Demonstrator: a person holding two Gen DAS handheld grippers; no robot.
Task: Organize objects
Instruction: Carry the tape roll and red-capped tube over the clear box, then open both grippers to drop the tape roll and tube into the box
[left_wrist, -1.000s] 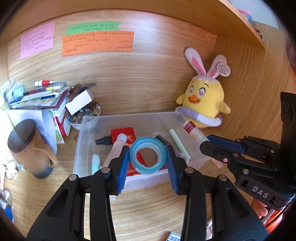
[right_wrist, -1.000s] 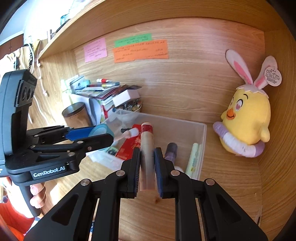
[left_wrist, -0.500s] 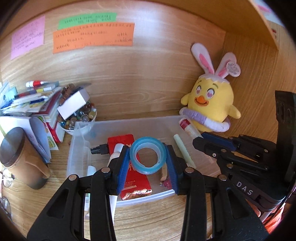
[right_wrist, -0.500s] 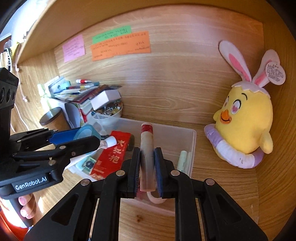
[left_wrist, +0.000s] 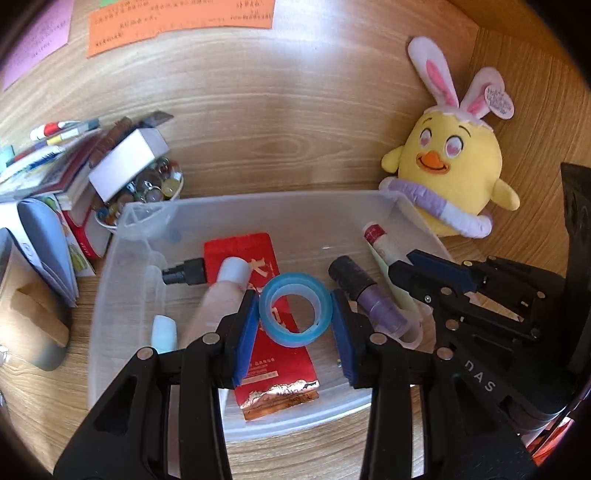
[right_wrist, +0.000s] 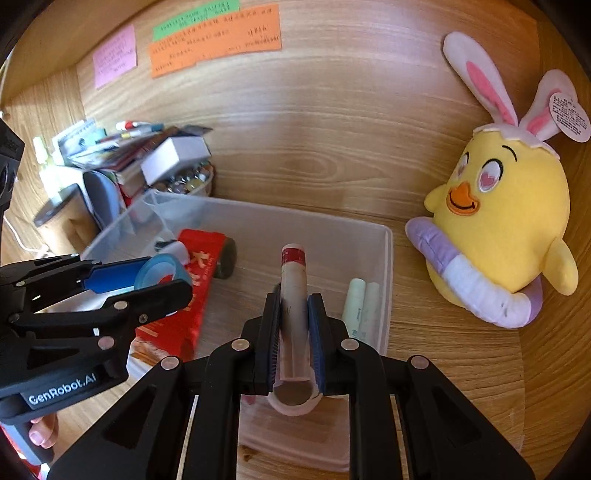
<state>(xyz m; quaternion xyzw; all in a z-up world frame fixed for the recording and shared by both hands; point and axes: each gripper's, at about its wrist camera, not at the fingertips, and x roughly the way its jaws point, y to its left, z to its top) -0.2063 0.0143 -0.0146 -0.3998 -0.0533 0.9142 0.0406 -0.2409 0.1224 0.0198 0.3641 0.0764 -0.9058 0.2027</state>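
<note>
In the left wrist view, the left gripper (left_wrist: 295, 317) pinched a blue tape roll (left_wrist: 294, 314) between its blue pads, the roll standing on edge with its hole facing the camera, held over the middle of the clear plastic bin (left_wrist: 122, 266). Under it in the bin lay a red packet (left_wrist: 273, 362), a pale tube with a white cap (left_wrist: 225, 284), a purple marker (left_wrist: 373, 302) and a black-capped pen (left_wrist: 184, 273); the right gripper (left_wrist: 410, 264) reached in from the right over the bin's far corner, near a yellow plush chick (left_wrist: 454, 177) on the tabletop (left_wrist: 295, 454). The step in hand looked like setting both items into the bin, and for the tape the best course would be to lower it toward a bare patch of the bin floor, clear of the marker, before spreading the pads, so that it would not roll off the packet. In the right wrist view, the right gripper (right_wrist: 293, 332) was pressed together on a slim tube with a red band (right_wrist: 293, 288), which pointed away from the camera along the fingers, over the right part of the bin. Two pale green sticks (right_wrist: 360, 302) lay against the bin's right wall, just beside it. Laying the tube parallel to them, low and level, would keep it from bouncing, and the left gripper (right_wrist: 162, 280) to the left should stay apart from it.
</note>
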